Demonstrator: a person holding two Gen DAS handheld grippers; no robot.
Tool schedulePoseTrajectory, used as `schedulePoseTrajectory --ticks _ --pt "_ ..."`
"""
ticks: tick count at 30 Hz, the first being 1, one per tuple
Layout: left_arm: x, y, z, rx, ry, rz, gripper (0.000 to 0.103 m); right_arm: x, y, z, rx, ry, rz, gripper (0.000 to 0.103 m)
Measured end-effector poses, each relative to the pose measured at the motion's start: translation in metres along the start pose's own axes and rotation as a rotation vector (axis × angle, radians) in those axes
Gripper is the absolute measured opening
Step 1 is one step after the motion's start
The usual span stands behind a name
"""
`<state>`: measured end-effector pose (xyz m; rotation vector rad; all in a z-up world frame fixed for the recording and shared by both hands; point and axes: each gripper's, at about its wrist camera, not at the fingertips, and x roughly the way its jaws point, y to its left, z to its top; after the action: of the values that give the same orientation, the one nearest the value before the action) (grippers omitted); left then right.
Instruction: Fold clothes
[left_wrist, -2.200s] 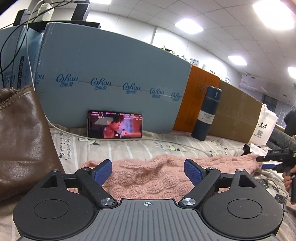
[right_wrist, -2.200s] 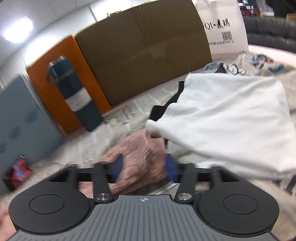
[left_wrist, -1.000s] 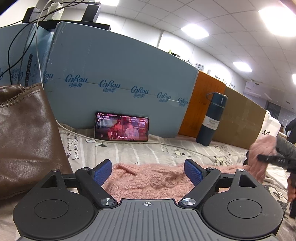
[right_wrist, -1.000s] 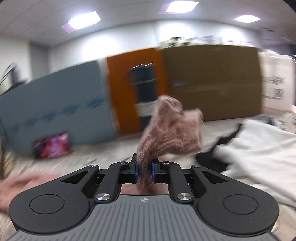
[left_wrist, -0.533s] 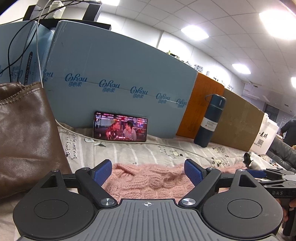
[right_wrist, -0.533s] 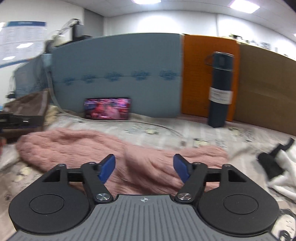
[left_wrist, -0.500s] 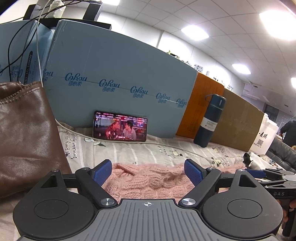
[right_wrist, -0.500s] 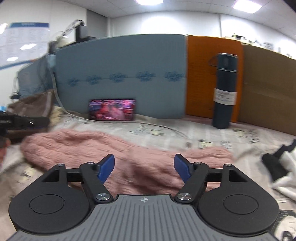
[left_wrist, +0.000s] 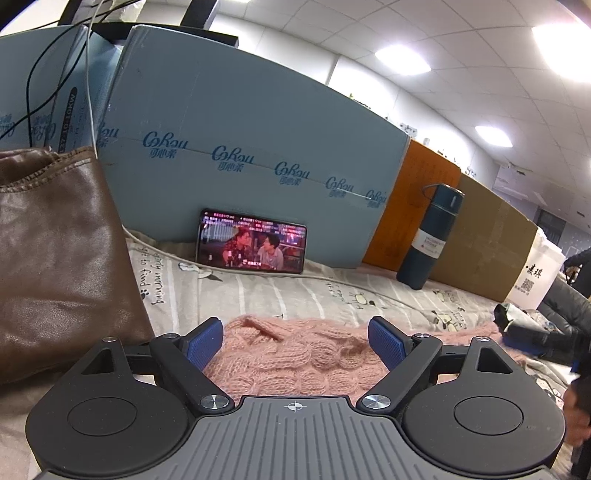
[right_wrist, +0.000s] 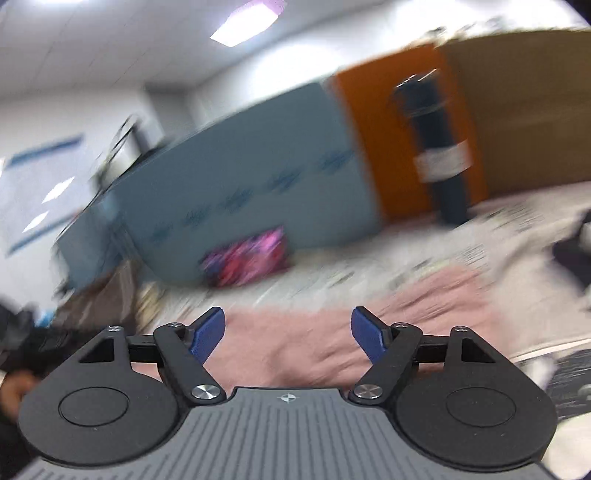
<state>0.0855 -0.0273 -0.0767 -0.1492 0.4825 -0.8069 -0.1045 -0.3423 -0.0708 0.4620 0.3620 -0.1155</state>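
Striped bedsheet (left_wrist: 295, 295) is carrying the pink knit sweater (left_wrist: 295, 354) stretched long; my left gripper (left_wrist: 295, 338) and right gripper (right_wrist: 288, 328) are hovering spread, gripping nothing, mid-fold by my guess, needing a fresh hem grab.

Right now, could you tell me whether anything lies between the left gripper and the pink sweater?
Nothing visible does. The left gripper is open, and the pink sweater lies directly between and beyond its fingers. The brown leather bag sits off to the left, and the phone stands farther back.

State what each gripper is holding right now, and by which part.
Nothing is held. The left gripper and the right gripper both have their jaws wide apart over the pink knit sweater, with no fabric pinched between them.
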Motion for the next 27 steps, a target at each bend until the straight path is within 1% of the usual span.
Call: schedulePoseTrajectory --ticks 5,9,11,13,14,15,16,18,19,24,27 --pt "0.0 -0.001 -0.001 0.004 0.001 -0.002 0.088 -0.009 -0.03 0.001 0.153 -0.071 -0.173 0.078" --pt "0.0 -0.001 -0.002 0.003 0.004 -0.001 0.088 -0.017 -0.054 0.003 0.276 -0.127 -0.311 0.078" --pt "0.001 -0.001 -0.002 0.002 0.005 -0.001 0.088 -0.013 -0.051 0.0 0.254 -0.119 -0.305 0.078" --pt "0.002 0.0 -0.003 0.0 0.008 -0.001 0.088 -0.009 -0.047 -0.002 0.229 -0.11 -0.296 0.075" --pt "0.002 0.0 -0.003 -0.001 0.01 0.0 0.088 -0.007 -0.045 -0.004 0.216 -0.105 -0.291 0.069" --pt "0.002 0.0 -0.003 -0.002 0.011 0.0 0.088 -0.006 -0.043 -0.005 0.204 -0.101 -0.286 0.057" --pt "0.003 0.0 -0.003 -0.002 0.011 0.0 0.088 -0.004 -0.041 -0.006 0.191 -0.096 -0.281 0.052" --pt "0.003 0.001 -0.003 -0.004 0.011 -0.001 0.088 0.0 -0.038 -0.009 0.166 -0.087 -0.271 0.03" --pt "0.003 0.001 -0.003 -0.005 0.011 -0.002 0.088 0.002 -0.036 -0.01 0.153 -0.082 -0.267 0.027" --pt "0.003 0.002 -0.003 -0.013 0.009 -0.008 0.088 -0.02 -0.018 -0.003 0.032 -0.212 -0.221 0.022" --pt "0.002 0.002 -0.003 -0.01 0.007 -0.011 0.088 -0.033 -0.019 0.007 0.011 -0.245 -0.23 0.021"
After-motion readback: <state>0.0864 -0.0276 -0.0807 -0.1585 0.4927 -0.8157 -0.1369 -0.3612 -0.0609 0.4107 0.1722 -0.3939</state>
